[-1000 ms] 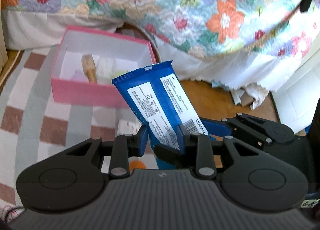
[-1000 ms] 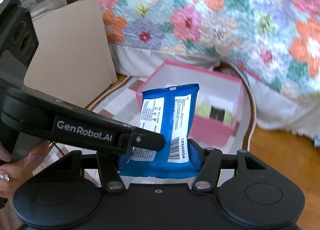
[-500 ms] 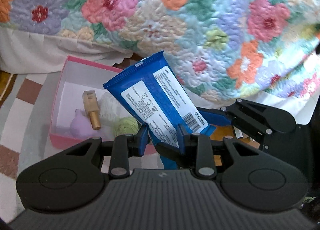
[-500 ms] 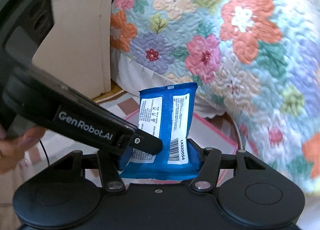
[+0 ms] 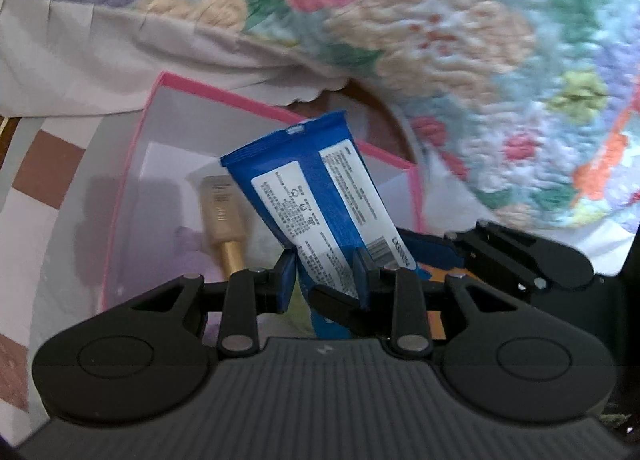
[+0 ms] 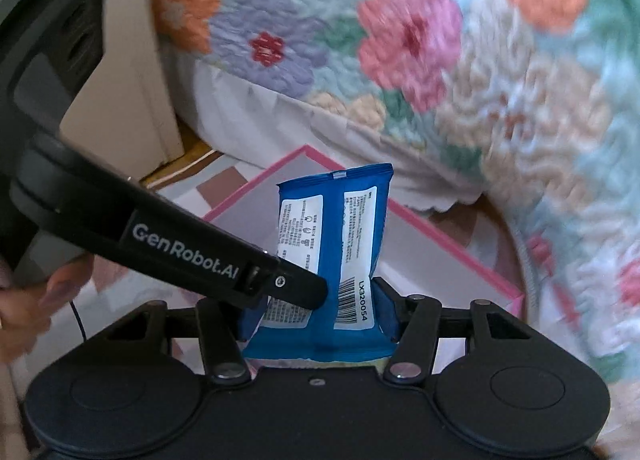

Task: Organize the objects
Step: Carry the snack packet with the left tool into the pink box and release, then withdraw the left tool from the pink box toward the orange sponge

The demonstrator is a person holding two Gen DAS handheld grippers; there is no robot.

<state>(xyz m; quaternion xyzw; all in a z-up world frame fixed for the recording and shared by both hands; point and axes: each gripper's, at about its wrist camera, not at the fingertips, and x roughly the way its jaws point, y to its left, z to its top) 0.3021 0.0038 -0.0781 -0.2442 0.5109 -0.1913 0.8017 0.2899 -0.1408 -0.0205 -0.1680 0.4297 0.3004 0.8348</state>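
Left wrist view. The left gripper point(image 5: 324, 278) occupies the lower centre of the frame. Its 2 fingers are clenched on the blue foil packet with white printed labels point(image 5: 316, 203), low on the packet near the barcode. The packet tilts toward the upper left of the frame. Behind it, at centre left, sits the pink-rimmed cardboard box with white interior point(image 5: 132, 163). Inside the box lies a gold and beige cosmetic tube point(image 5: 222, 219); other pale items beside it are too blurred to identify. The right gripper point(image 5: 416, 256) enters from the right edge, and its blue fingers meet the packet near the barcode. The floral quilted bedspread point(image 5: 440, 39) fills the upper frame.

Right wrist view. The right gripper point(image 6: 318, 316) sits at lower centre, fingers clenched on the lower end of the same packet point(image 6: 332, 244), which stands nearly upright. The left gripper point(image 6: 296, 288) reaches in from the left edge and presses 1 finger against the packet face. The box point(image 6: 460, 260) lies directly behind the packet.

Step in hand, as a judgement: transfer of the packet into the box, with the packet held above or just in front of the box opening. The next move calls for lowering the packet into a free area of the box interior, clear of the cosmetic tube, then releasing both pairs of fingers.
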